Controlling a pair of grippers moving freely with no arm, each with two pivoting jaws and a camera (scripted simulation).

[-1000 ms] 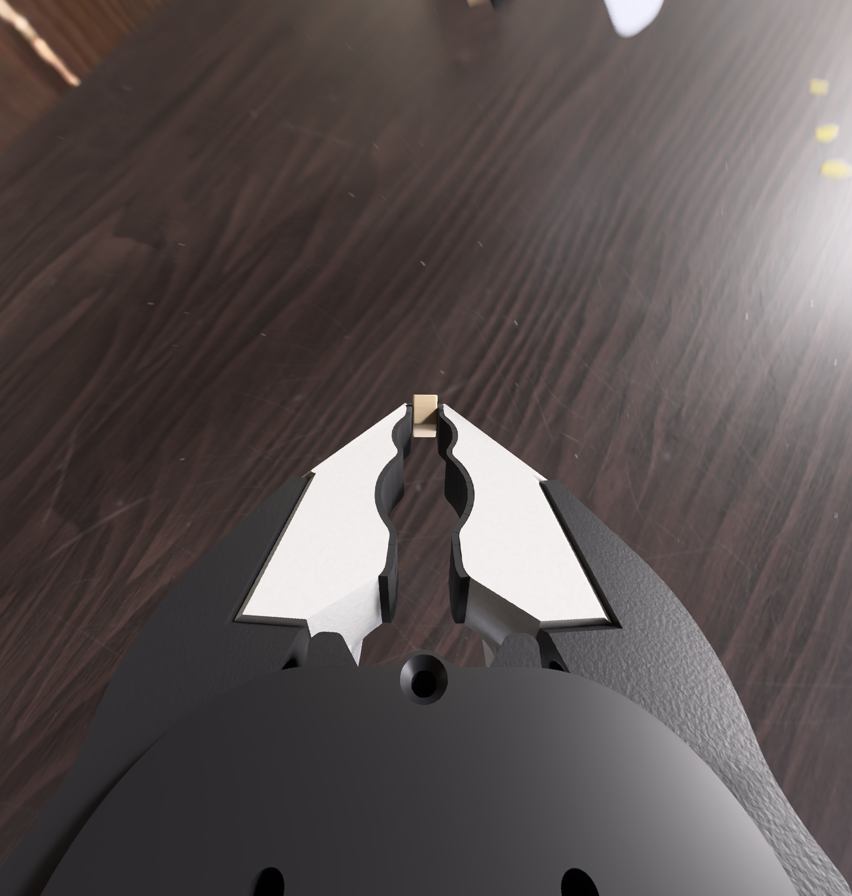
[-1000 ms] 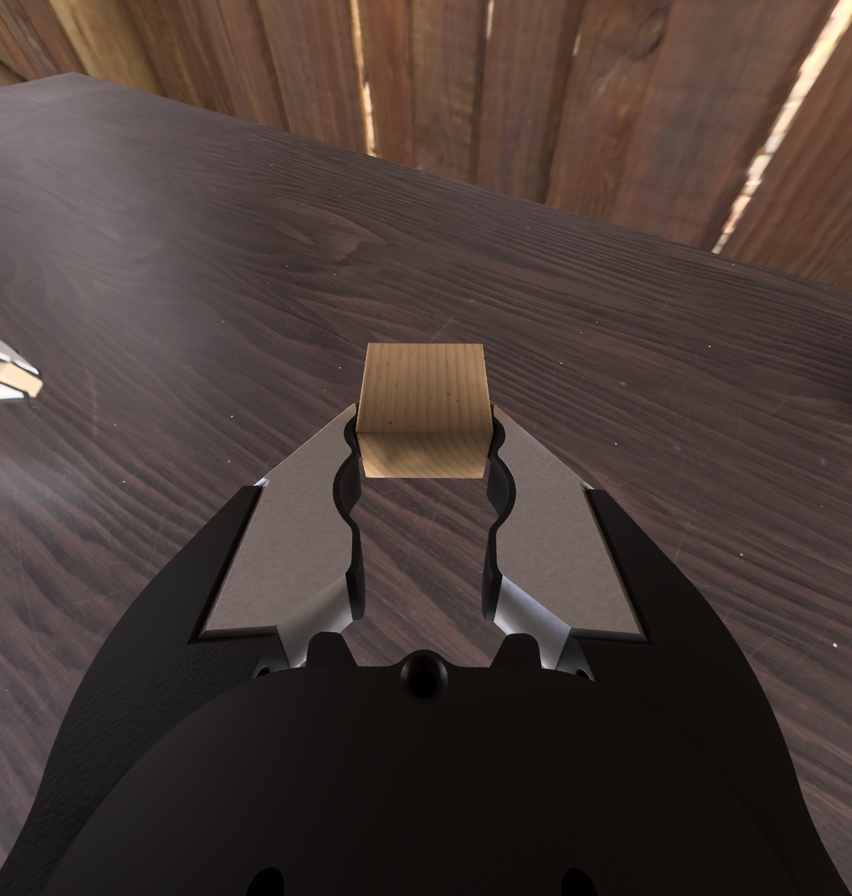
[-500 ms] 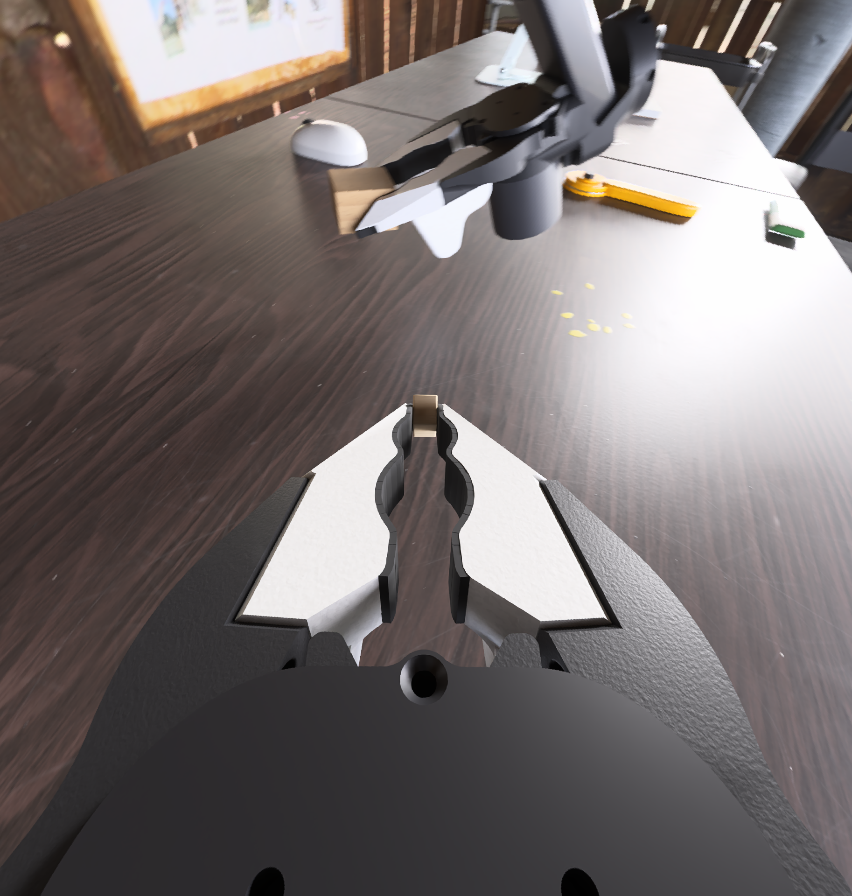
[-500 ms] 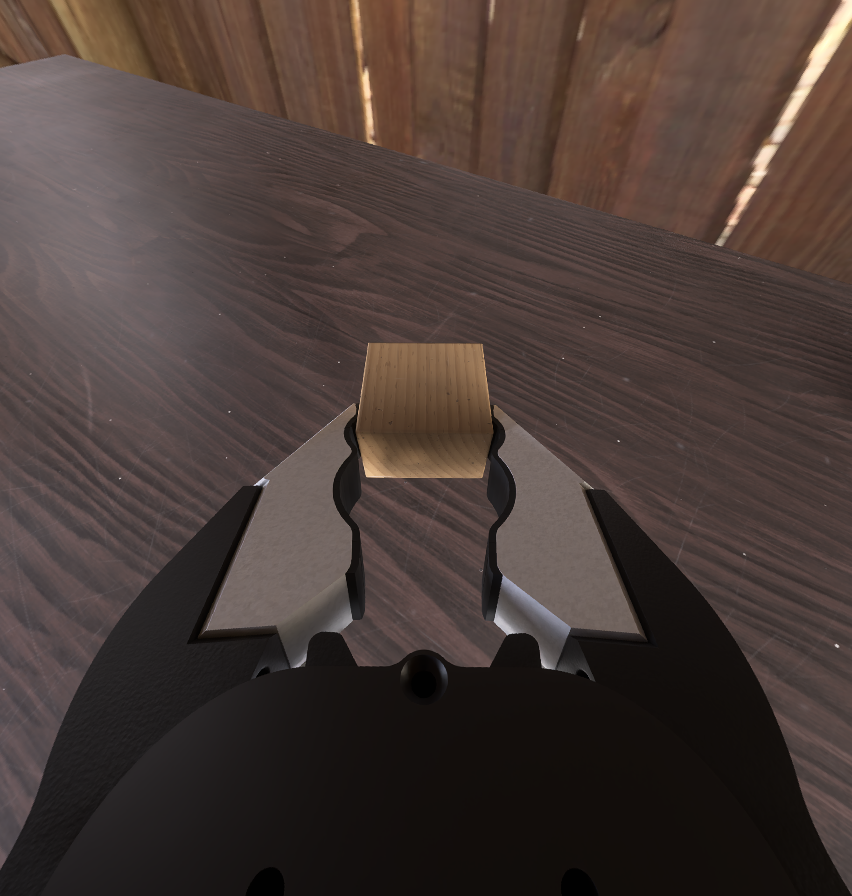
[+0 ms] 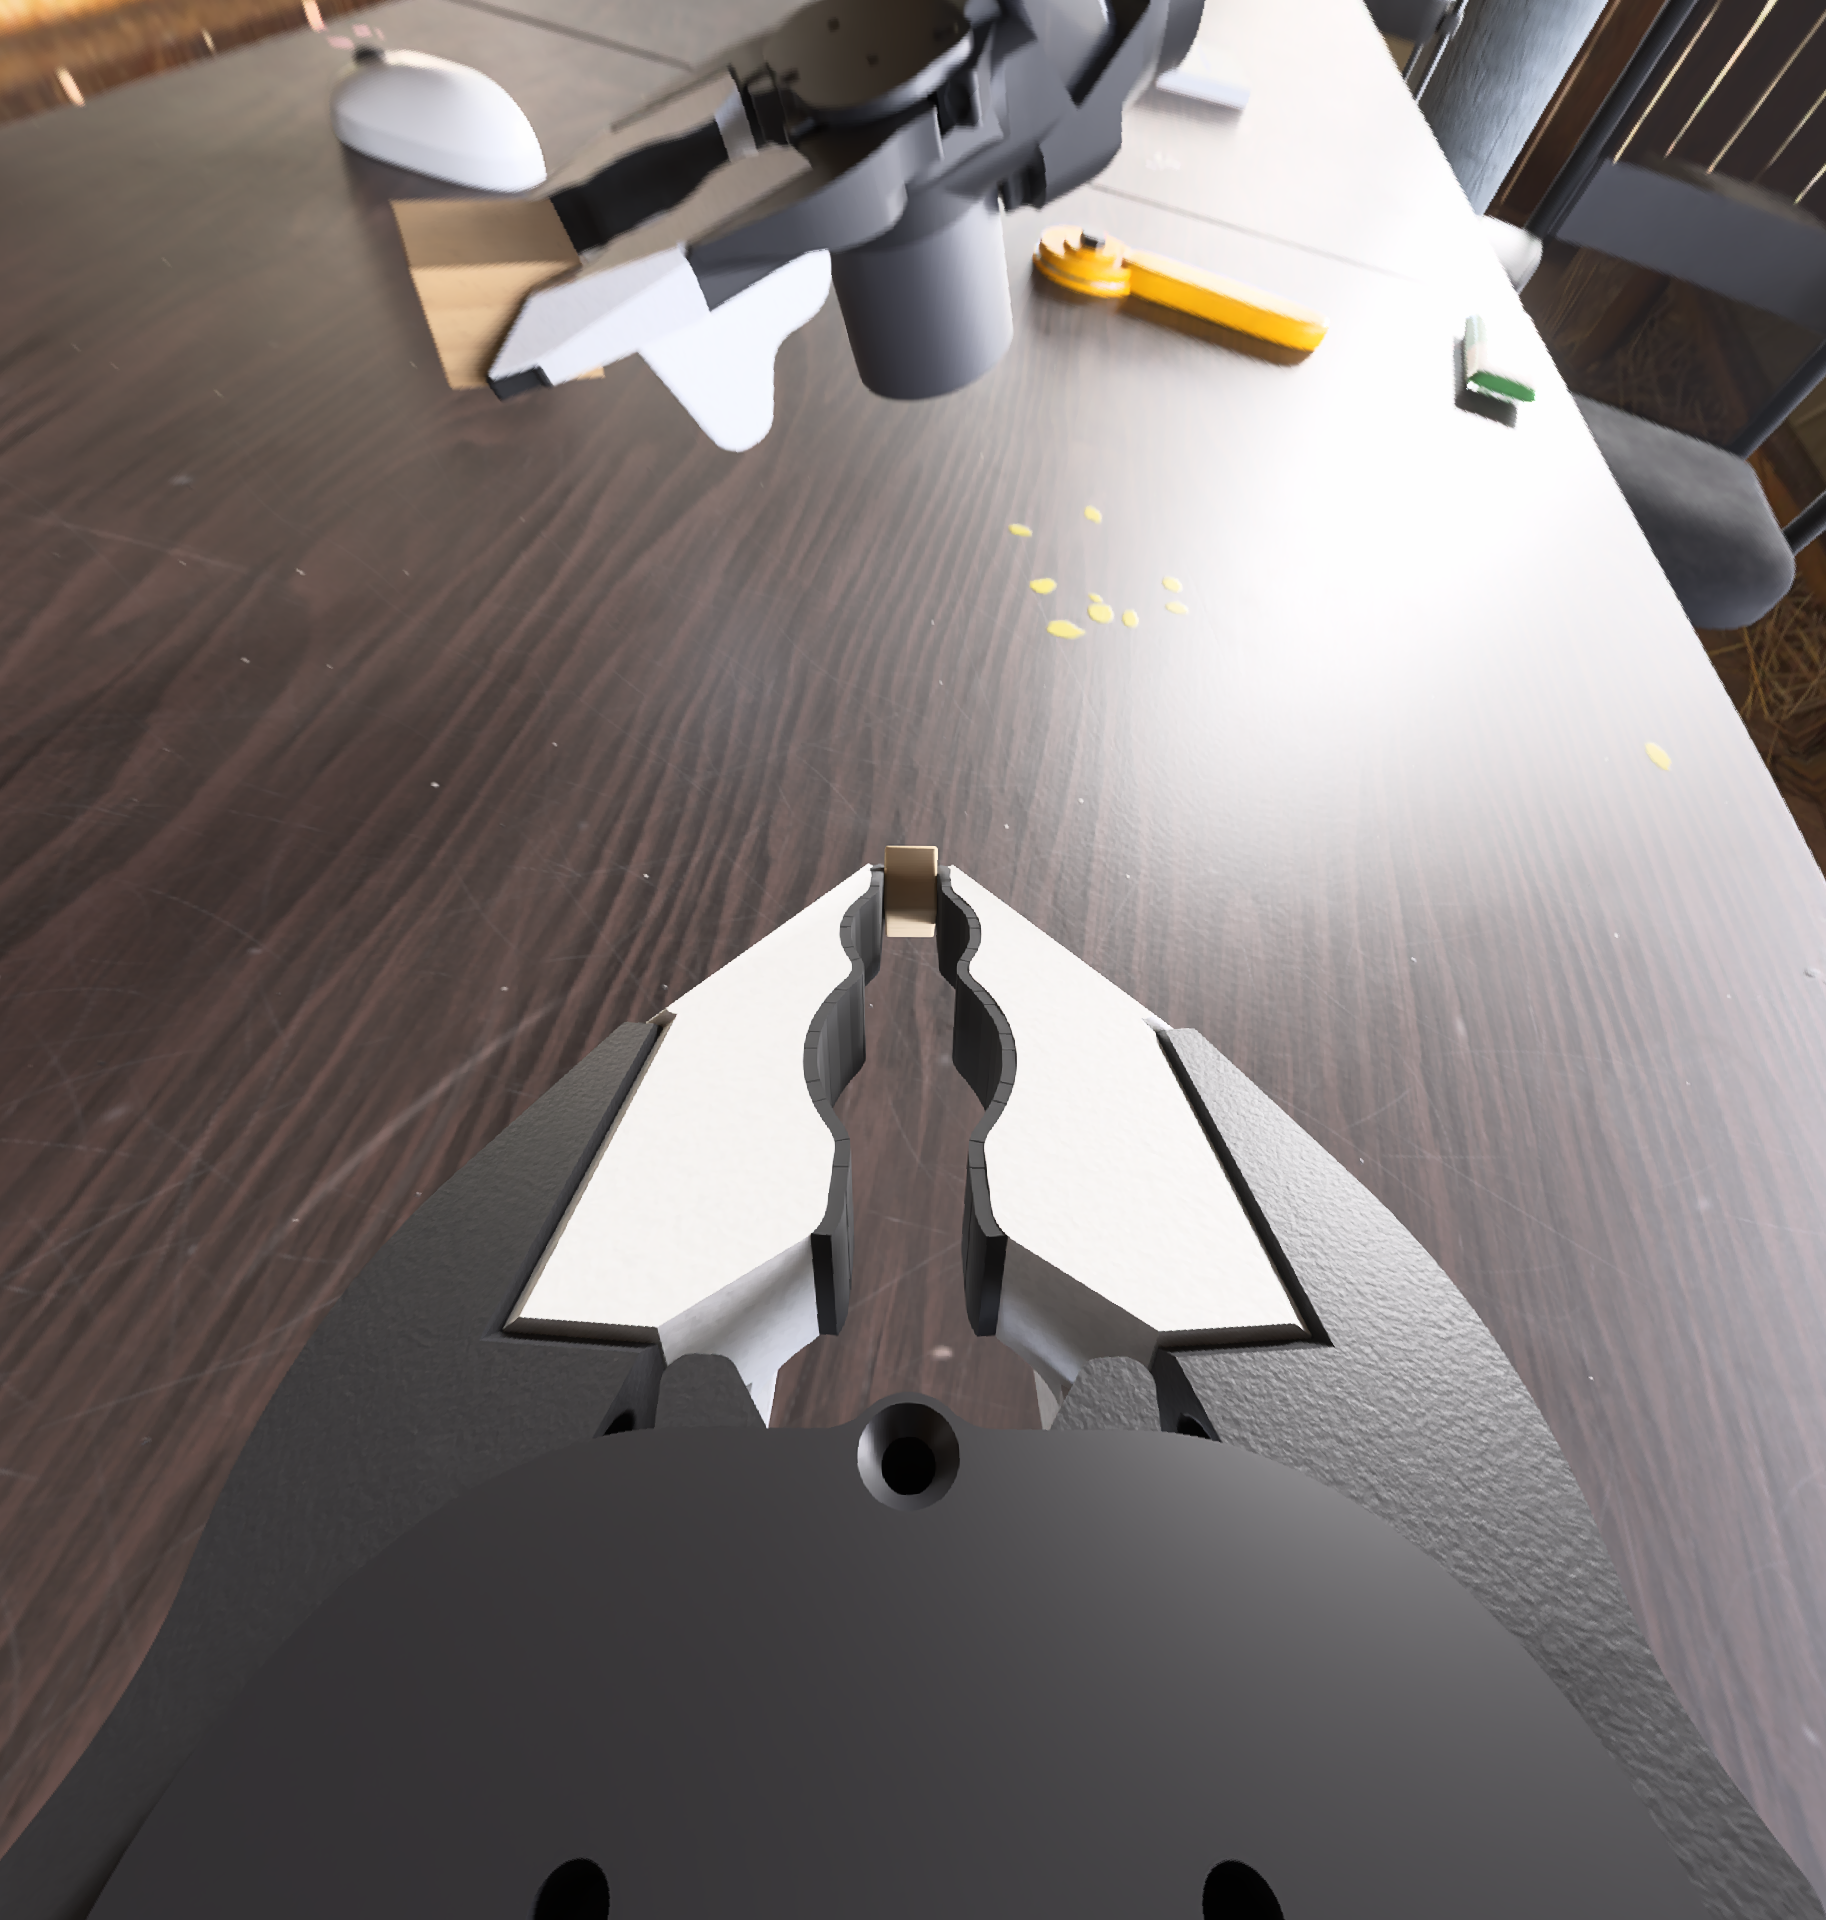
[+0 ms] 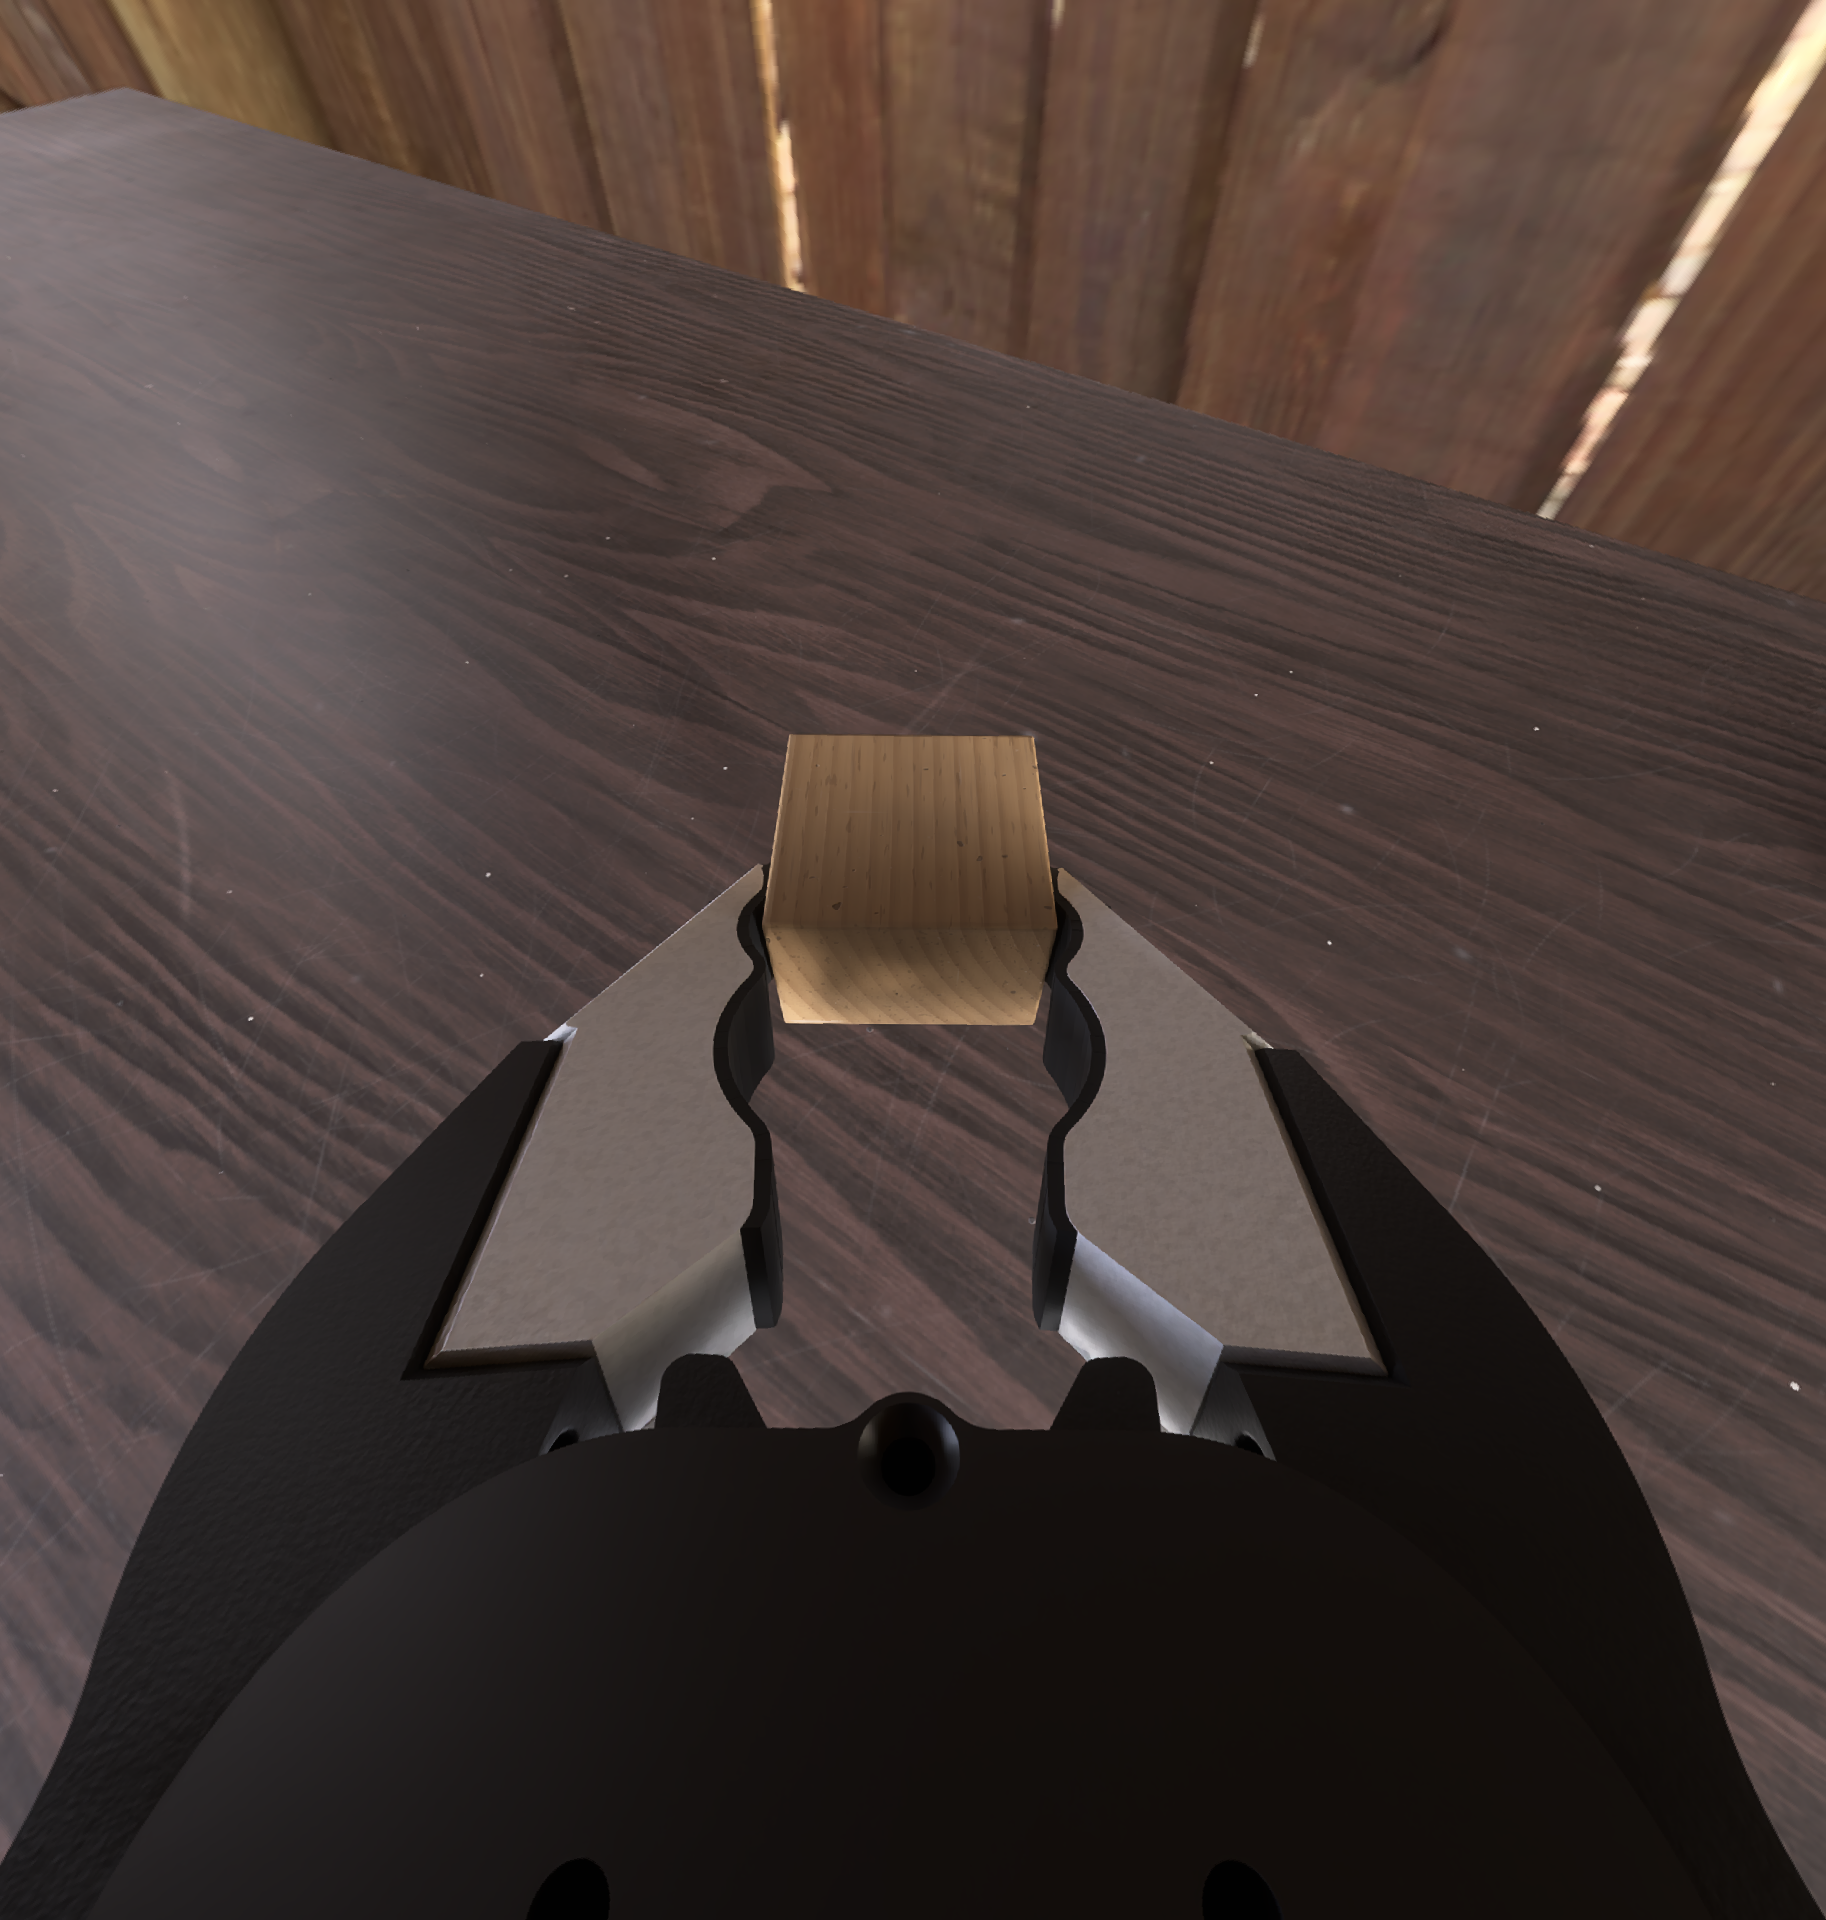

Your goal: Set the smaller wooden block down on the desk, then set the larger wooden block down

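Neither block set down yet: smaller wooden block (image 5: 910, 891) pinched at left gripper (image 5: 910, 906) tips, larger wooden block (image 6: 910, 883) clamped in right gripper (image 6: 910, 940), 12 o'clock, above desk (image 6: 369, 623).

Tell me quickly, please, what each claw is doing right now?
Left claw: shut on the smaller wooden block.
Right claw: shut on the larger wooden block.
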